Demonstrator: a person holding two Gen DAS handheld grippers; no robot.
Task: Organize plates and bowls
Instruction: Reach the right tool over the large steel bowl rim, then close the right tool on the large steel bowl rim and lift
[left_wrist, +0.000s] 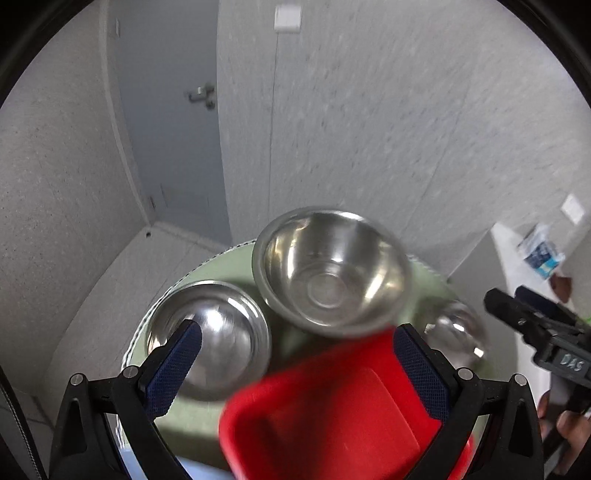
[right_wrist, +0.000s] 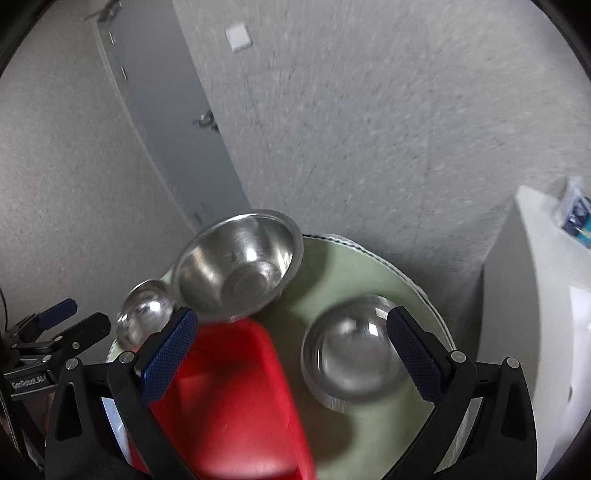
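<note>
Red plastic, the square plate (left_wrist: 332, 413), lies nearest the lens in both wrist views and sits low between the fingers of each tool, on the near part of the round green table (left_wrist: 229, 266). The left tool (left_wrist: 295, 354) has its jaws spread wide and grips nothing; its blue pads (left_wrist: 173, 365) stand apart, one in front of an upturned steel bowl (left_wrist: 214, 339), the other at the right edge of the red plate. The right tool (right_wrist: 291, 350) is likewise spread and empty, with one pad in front of the red plate's left corner and the other beside a second inverted bowl (right_wrist: 351, 350). Whether any pad touches the plate cannot be told, as blur hides the contact lines. A large steel bowl (left_wrist: 328, 269) stands mouth up at the far side of the table, just behind the red plate; whether it rests flat or is tilted is unclear. A small inverted bowl (right_wrist: 144, 314) lies at the table edge. The inverted bowls are scattered around the plate and well apart from each other, which suggests that sorting has not begun: no stack is yet visible. Both tools held spread above the group suit selecting a first piece. Smooth domed steel offers poor purchase; a rim grasp appears safer.
</note>
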